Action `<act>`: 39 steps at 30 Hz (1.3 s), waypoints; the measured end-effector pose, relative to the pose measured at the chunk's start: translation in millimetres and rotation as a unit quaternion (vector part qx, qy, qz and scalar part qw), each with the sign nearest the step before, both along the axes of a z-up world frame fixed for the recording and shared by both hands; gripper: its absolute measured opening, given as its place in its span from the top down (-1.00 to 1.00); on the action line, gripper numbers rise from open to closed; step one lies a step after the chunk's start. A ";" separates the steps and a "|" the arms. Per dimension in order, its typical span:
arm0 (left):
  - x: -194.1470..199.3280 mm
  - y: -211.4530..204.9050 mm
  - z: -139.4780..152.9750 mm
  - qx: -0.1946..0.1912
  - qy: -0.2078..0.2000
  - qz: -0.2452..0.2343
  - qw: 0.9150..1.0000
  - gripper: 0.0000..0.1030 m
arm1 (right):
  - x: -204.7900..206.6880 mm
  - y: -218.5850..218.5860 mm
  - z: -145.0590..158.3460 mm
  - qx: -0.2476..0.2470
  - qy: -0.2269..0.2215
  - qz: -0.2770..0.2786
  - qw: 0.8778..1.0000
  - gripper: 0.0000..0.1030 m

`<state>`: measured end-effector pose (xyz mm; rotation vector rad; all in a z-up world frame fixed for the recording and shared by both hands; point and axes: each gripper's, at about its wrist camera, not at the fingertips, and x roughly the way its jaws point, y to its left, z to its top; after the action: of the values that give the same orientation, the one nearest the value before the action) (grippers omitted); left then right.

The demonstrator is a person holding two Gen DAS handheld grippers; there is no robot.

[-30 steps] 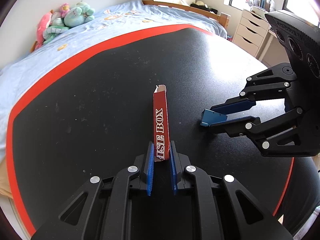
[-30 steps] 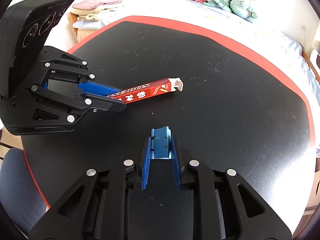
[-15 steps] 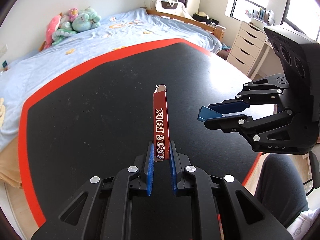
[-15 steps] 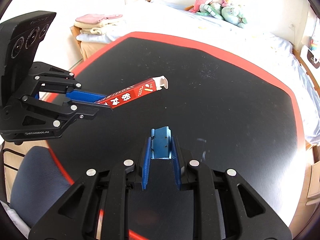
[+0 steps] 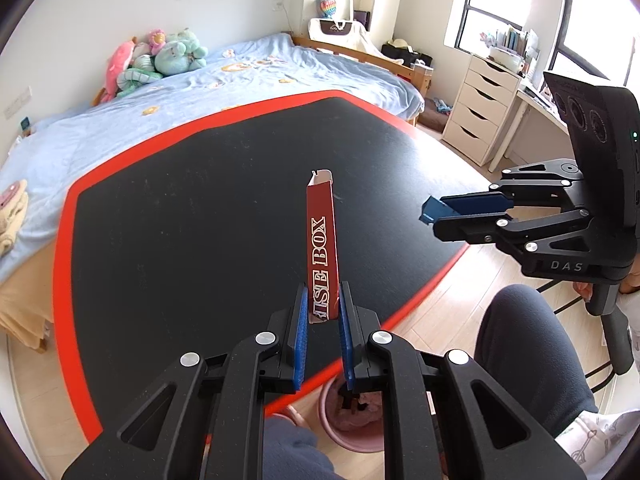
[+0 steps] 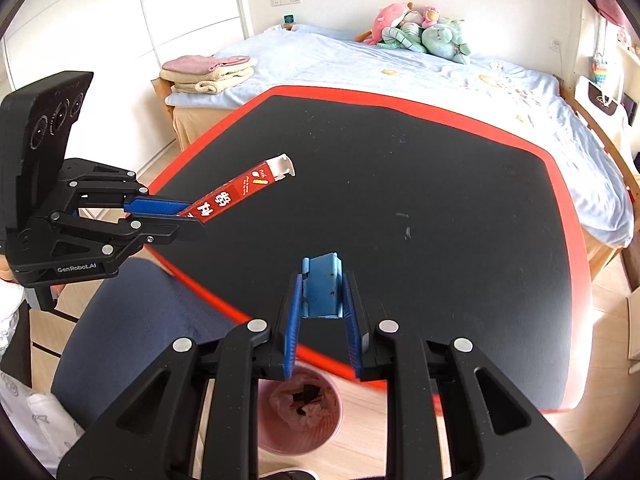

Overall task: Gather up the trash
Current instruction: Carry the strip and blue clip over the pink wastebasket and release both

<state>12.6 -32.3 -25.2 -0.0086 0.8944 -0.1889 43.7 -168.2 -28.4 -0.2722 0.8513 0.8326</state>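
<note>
My left gripper (image 5: 322,300) is shut on one end of a long red carton (image 5: 321,240) with white lettering and holds it in the air over the near edge of the black table (image 5: 200,208). It also shows in the right wrist view (image 6: 236,196). My right gripper (image 6: 322,284) is shut on a small blue box (image 6: 320,288), also lifted; it shows at the right of the left wrist view (image 5: 434,210). A pink trash bin (image 6: 300,412) with crumpled waste stands on the floor below both grippers, also seen in the left wrist view (image 5: 348,420).
The table has a red rim (image 6: 400,104). A bed (image 5: 200,88) with plush toys (image 5: 156,60) lies beyond it. A white drawer unit (image 5: 480,108) stands at the right. The person's legs in dark trousers (image 5: 520,352) are beside the bin.
Both grippers have lifted and pulled back from the table top to past its near edge, each keeping its item. The trash bin and floor have come into view below.
</note>
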 end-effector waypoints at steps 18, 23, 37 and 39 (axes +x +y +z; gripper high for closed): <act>-80.3 -44.6 -11.3 0.000 0.020 -0.027 0.999 0.73 | -95.3 -46.4 -15.7 0.008 0.020 -0.005 1.000 0.61; -93.7 -53.0 -19.2 -0.003 0.035 -0.038 0.999 0.73 | -107.6 -50.3 -21.9 0.010 0.029 -0.004 1.000 0.61; -96.5 -56.7 -24.1 -0.005 0.038 -0.038 0.999 -0.05 | -109.7 -51.2 -29.4 0.014 0.048 0.001 0.999 0.02; -96.7 -54.5 -25.2 -0.006 0.033 -0.029 0.999 -0.24 | -107.5 -53.7 -29.4 0.019 0.047 -0.010 0.999 -0.62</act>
<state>-84.0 -86.8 -50.4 0.0001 0.9605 -0.2494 -63.8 -222.0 -57.7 -0.1911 0.9236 0.8466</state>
